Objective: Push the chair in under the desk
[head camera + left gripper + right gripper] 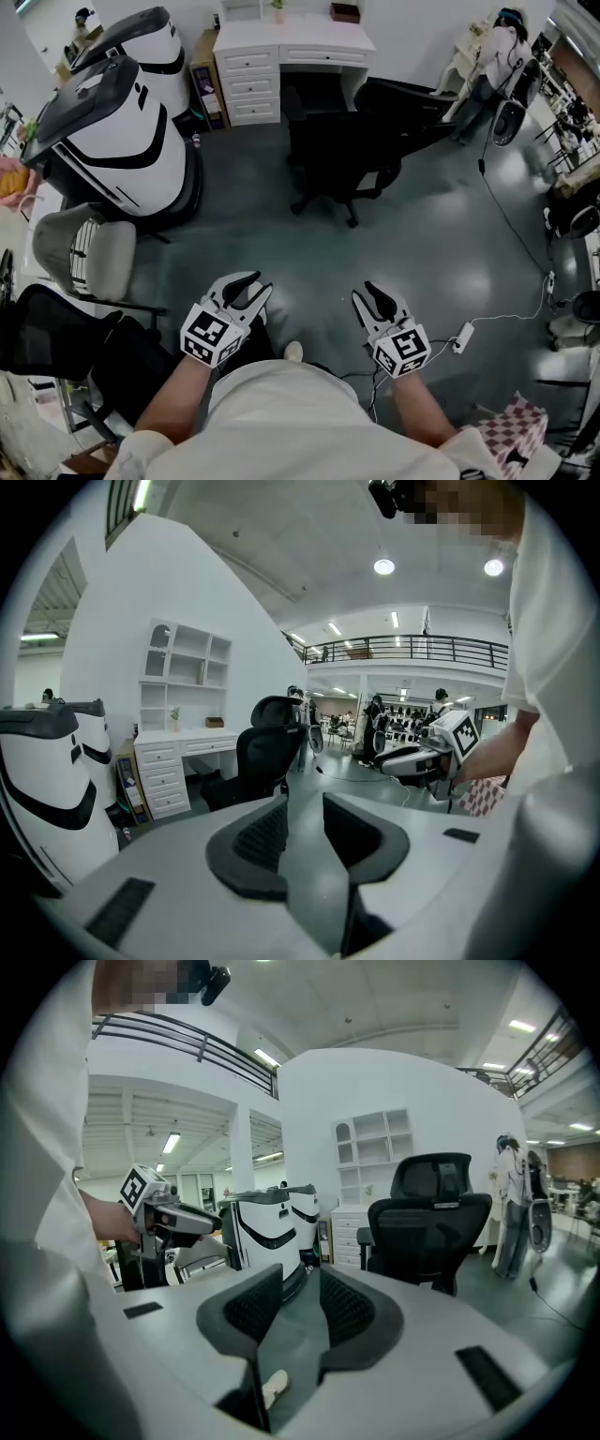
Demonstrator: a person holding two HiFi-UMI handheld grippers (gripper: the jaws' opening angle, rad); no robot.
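- dark grey glossy floor point(234, 253), glare patches at right
- curved white wall point(112, 630) at the back
- two big white-and-black pod-shaped machines point(127, 141), left side
- beige mesh-back office chair point(89, 251) near them
- black-railed upper balcony point(412, 650)
- round recessed ceiling lights point(383, 566), lit
- white power strip with cable point(462, 337) on floor, right

The counter point(295, 42) stands at the far wall, with the chair point(333, 155) on the floor just before it, right of the drawers point(251, 89). Two large machines point(127, 141) stand left of the chair, and a second chair point(89, 248) is nearer on the left. The left gripper point(255, 286) and right gripper point(370, 292) are side by side, well apart from the chair; a cable point(511, 225) lies on the floor to the right
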